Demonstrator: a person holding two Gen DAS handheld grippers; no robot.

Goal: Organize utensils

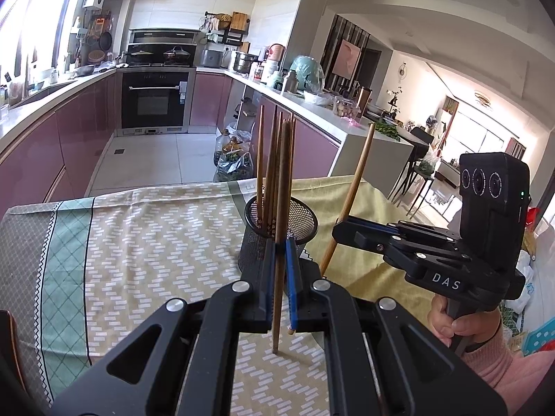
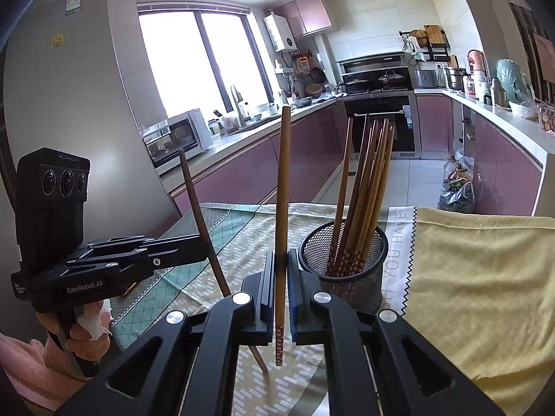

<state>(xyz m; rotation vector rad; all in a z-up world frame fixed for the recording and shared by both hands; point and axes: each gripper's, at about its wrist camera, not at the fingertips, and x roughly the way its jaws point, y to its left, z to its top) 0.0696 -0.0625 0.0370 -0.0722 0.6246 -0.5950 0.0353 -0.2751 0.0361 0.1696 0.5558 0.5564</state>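
- Chopsticks are being held upright above the cloth-covered tabletop [image 1: 145, 242], one in each gripper, both close to the table's near edge.
- Left gripper [image 1: 280, 260] is clamping its jaws on a dark chopstick [image 1: 282, 187], whose lower tip is hanging just over the cloth; in the right wrist view this same stick [image 2: 204, 225] is leaning and crossing in front of the right gripper.
- Right gripper [image 2: 281, 270] is clamping its jaws on a lighter chopstick [image 2: 282, 208] with a patterned lower end; from the left wrist view that stick [image 1: 350, 197] is tilting beside the holder.
- Open cloth is lying to the left of the grippers in the left wrist view, reaching the tabletop's left and far edges; a yellow cloth [image 2: 478, 284] is covering the right part.
- Black mesh holder [image 2: 343, 260] is standing near the table's middle, just ahead of both grippers, with a bundle of chopsticks [image 2: 367, 180] leaning inside it.
- Beyond the far edge, kitchen counters and bags on the floor [image 1: 236, 163] are standing well apart from the table.
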